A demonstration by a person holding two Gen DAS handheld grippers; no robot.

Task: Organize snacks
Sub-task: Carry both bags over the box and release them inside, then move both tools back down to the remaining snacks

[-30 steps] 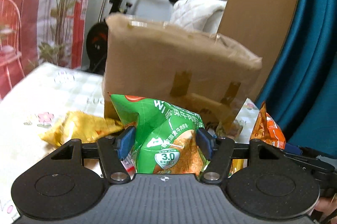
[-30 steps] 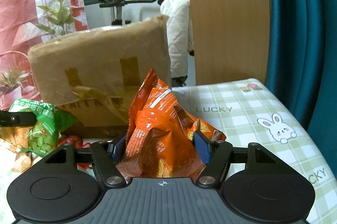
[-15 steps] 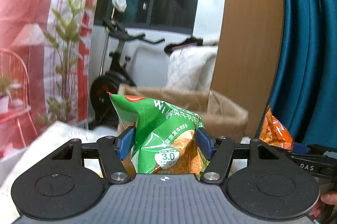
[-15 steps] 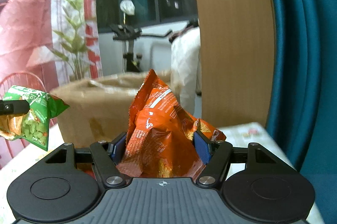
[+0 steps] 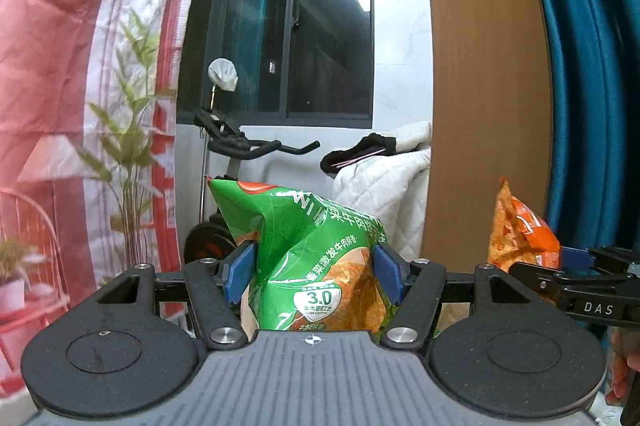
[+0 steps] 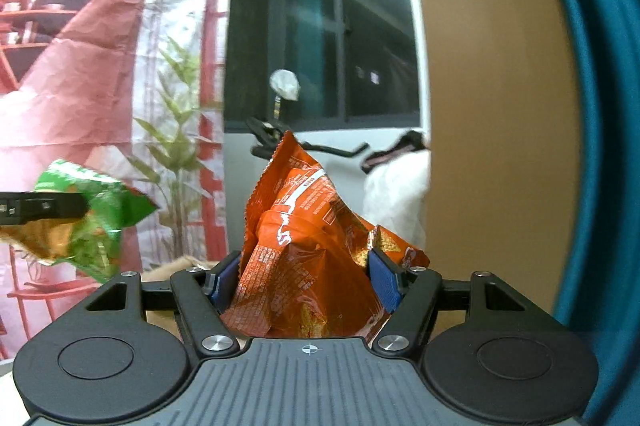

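My left gripper (image 5: pixel 314 272) is shut on a green snack bag (image 5: pixel 304 238) and holds it high in the air. My right gripper (image 6: pixel 304 276) is shut on an orange snack bag (image 6: pixel 304 250), also raised. The orange bag (image 5: pixel 520 238) shows at the right of the left wrist view, and the green bag (image 6: pixel 80 218) at the left of the right wrist view. Only a sliver of the brown cardboard box (image 6: pixel 176 266) shows, low behind the right gripper's left finger. The table is out of view.
An exercise bike (image 5: pixel 240 153) and a white quilted coat (image 5: pixel 384 181) stand beyond the table. A wooden panel (image 5: pixel 480 85) and a teal curtain (image 5: pixel 580 65) are to the right. A red and white printed backdrop (image 5: pixel 80 85) hangs at the left.
Both grippers have risen with their bags. The box and the table have dropped almost out of view, and the room behind now fills both views.
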